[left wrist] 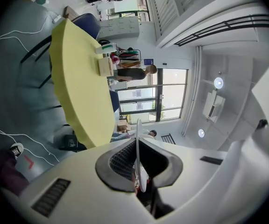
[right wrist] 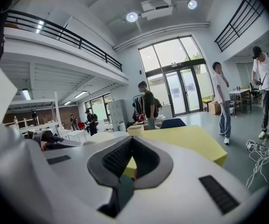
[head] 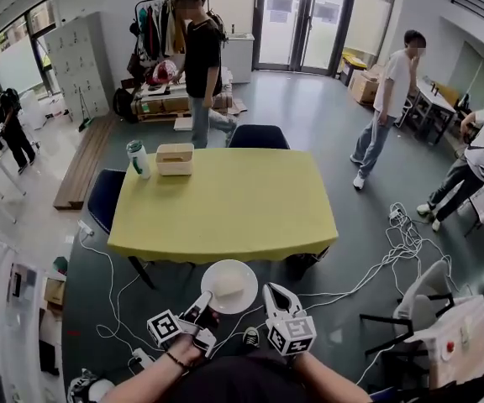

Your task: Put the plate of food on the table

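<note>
White plate: held in the air over the floor, just short of the table's near edge; not on the table; roughly level in the head view
Food: pale lump at the middle of the plate; what it is cannot be told
Left gripper: clenched on the plate's near-left rim; in the left gripper view the rim stands edge-on between the two ribbed pads, which press it from both sides
Right gripper: jaws a little apart with nothing between them; just beside the plate's right rim; the table's cloth shows through the gap in the right gripper view
Cables: white, looping over the grey floor to the right of the table; more run on the left
Table: covered by a yellow cloth; just beyond the plate; most of its top bare
Chairs: one dark blue at the table's left side; another at its far side
Box: pale, on the table's far-left corner
Bottle: white with a green top; upright just left of the box
Person in black: standing beyond the far edge of the table
Person in white: standing on the floor, far right
Seated person: at the right edge, bent forward
Glass doors: in the far wall
</note>
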### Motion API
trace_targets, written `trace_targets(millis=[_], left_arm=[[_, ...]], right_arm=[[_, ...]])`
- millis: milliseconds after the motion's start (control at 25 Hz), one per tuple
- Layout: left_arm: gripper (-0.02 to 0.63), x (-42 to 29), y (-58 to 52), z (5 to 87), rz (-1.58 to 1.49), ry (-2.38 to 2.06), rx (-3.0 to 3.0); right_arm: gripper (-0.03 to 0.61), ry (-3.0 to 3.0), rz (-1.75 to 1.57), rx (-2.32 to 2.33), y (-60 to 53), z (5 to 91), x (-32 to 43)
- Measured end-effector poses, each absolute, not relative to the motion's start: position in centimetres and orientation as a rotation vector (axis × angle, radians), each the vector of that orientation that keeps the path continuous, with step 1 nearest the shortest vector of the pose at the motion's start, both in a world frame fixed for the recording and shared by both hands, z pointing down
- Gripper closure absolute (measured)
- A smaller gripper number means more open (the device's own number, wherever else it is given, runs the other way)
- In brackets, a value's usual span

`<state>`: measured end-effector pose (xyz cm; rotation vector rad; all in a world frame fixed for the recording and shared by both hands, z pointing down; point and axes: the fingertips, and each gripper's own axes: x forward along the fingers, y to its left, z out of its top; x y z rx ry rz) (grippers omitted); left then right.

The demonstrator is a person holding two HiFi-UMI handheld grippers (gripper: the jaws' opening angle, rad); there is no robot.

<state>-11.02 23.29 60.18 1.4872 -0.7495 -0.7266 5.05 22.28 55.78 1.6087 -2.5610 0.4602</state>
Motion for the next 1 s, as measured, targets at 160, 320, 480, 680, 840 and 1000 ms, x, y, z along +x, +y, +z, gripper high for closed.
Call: trace_targets(millis=[160,320,480,680,840,1000], left_arm=[[0.592,-9.7,20.9,60.5,-0.744,-0.771,1.473],[0.592,-8.6,18.4,60.7,-0.768,-0.795,1.461],[0.592,-7.5,16.7,61.2,-0.784,-0.820,1.445],[0.592,-6.0,14.9,61.4,-0.801,-0.849,1.441],[0.592,-5.7,13.9,61.1,-0.818,-0.860,1.436],[0.592,-5.6,13.2,61.2,-0.815,-0.872,1.435]], right_arm=[[0.568,-2.568,0.468,1.583,19.7,56.2,6.6],[0.568,-2.574,0.478,1.547,17.0,56.8,8.0],[0.568,-2.589,0.478,1.512,14.6,57.1,9.1],[0.568,-2.613,0.481,1.463,12.6,57.5,10.3],[0.568,-2.624,0.491,1.449,11.4,57.8,10.6],[0.568,-2.633,0.504,1.436,10.7,58.2,10.6]])
